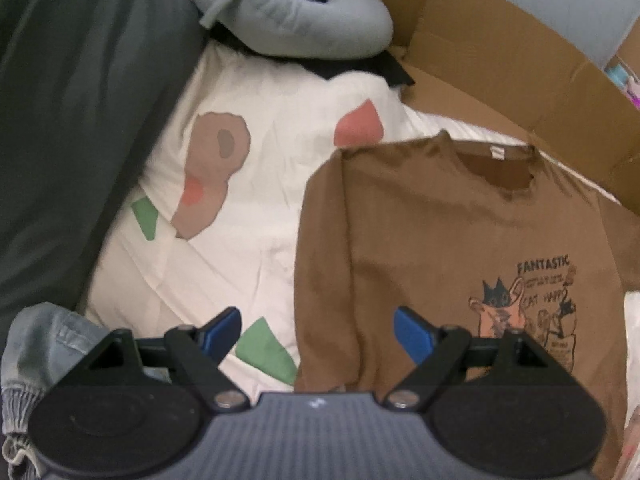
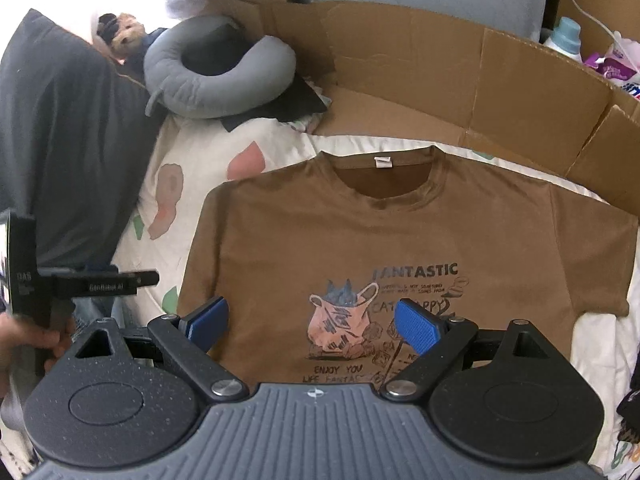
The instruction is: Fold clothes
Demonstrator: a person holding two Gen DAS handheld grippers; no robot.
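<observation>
A brown T-shirt (image 2: 400, 232) with a cat print lies flat, front up, on a white patterned bedsheet (image 2: 192, 152). Its collar points toward the far cardboard. In the left wrist view the same T-shirt (image 1: 440, 232) fills the right half, its left sleeve folded along the side. My left gripper (image 1: 318, 334) hovers open over the shirt's left edge and the sheet (image 1: 240, 160), nothing between its blue pads. My right gripper (image 2: 312, 326) is open above the printed chest, empty. The left gripper's handle (image 2: 96, 284), held by a hand, shows at the left of the right wrist view.
A grey neck pillow (image 2: 216, 80) and a dark cloth lie at the far left. Flattened cardboard (image 2: 480, 92) walls the far side. A dark grey quilt (image 1: 72, 120) lies on the left. Denim clothing (image 1: 44, 352) is bunched at the near left. Bottles and packets (image 2: 580, 48) stand far right.
</observation>
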